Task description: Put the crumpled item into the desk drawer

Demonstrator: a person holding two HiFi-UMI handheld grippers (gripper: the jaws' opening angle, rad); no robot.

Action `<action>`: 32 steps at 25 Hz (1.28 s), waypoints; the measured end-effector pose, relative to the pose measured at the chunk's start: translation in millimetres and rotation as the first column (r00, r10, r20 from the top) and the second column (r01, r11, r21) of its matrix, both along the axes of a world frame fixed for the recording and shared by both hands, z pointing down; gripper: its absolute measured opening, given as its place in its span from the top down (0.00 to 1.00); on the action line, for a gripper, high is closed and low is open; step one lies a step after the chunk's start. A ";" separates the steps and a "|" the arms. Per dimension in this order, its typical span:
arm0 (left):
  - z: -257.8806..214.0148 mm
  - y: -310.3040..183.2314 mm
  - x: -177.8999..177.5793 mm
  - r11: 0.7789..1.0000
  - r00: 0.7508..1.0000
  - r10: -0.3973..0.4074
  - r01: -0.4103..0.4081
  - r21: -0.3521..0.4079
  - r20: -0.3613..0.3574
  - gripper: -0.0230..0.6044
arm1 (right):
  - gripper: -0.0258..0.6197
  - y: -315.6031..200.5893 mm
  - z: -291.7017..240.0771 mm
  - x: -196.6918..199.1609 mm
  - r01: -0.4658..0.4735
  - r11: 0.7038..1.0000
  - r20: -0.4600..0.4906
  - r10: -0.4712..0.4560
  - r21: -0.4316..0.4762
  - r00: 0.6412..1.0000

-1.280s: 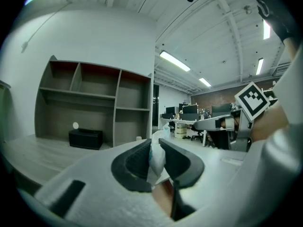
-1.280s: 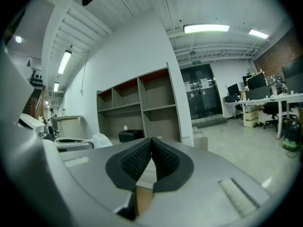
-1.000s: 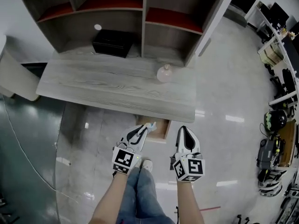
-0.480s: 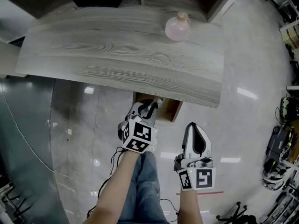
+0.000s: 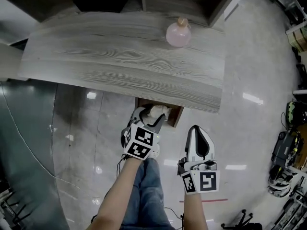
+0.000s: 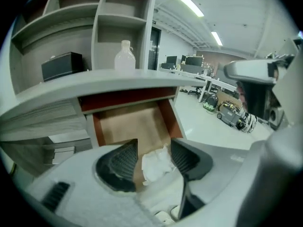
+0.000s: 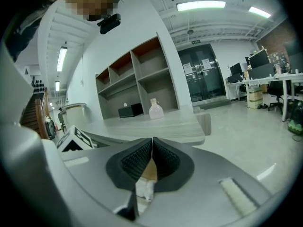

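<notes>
The white crumpled paper (image 6: 156, 165) lies between the pads of my left gripper (image 6: 154, 144), over the front of the open wooden drawer (image 6: 132, 122). Its jaws are opening; a gap shows between the left pad and the paper. In the head view the left gripper (image 5: 154, 115) reaches under the desk edge, with the paper (image 5: 159, 111) at its tips above the drawer (image 5: 177, 115). My right gripper (image 5: 197, 129) hangs back to the right of the drawer, jaws shut with nothing held. The right gripper view shows its pads (image 7: 152, 143) pressed together.
The grey wood desk (image 5: 120, 56) carries a pink bottle (image 5: 178, 34) near its right end. A black box (image 5: 96, 1) sits in the shelf unit behind. My legs are below the grippers. Equipment lines the glossy floor's right edge (image 5: 288, 128).
The left gripper has pushed forward to the drawer and its jaws have spread, freeing the paper. The right gripper has drawn back and to the right.
</notes>
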State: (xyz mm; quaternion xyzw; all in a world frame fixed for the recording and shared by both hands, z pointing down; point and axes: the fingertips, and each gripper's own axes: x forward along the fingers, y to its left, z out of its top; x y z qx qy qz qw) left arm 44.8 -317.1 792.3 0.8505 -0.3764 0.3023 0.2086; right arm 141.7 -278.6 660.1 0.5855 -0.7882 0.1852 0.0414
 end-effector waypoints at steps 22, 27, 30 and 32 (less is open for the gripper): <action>-521.6 -84.4 -95.9 0.635 0.950 0.000 0.241 0.734 -0.312 0.97 | 0.96 -93.9 -382.6 -14.8 -0.023 0.839 -0.017 0.038 0.544 0.999; -527.0 -73.0 -94.4 0.627 0.949 0.027 0.228 0.745 -0.314 0.97 | 0.96 -81.9 -385.9 -15.7 -0.032 0.833 -0.027 0.057 0.552 0.998; -524.3 -67.8 -94.0 0.634 0.949 0.027 0.227 0.739 -0.315 0.97 | 0.95 -75.5 -380.7 -15.3 -0.035 0.841 -0.031 0.061 0.540 0.998; -524.5 -67.9 -95.8 0.637 0.948 0.026 0.228 0.736 -0.316 0.97 | 0.96 -74.7 -378.0 -15.4 -0.044 0.846 -0.027 0.069 0.531 0.997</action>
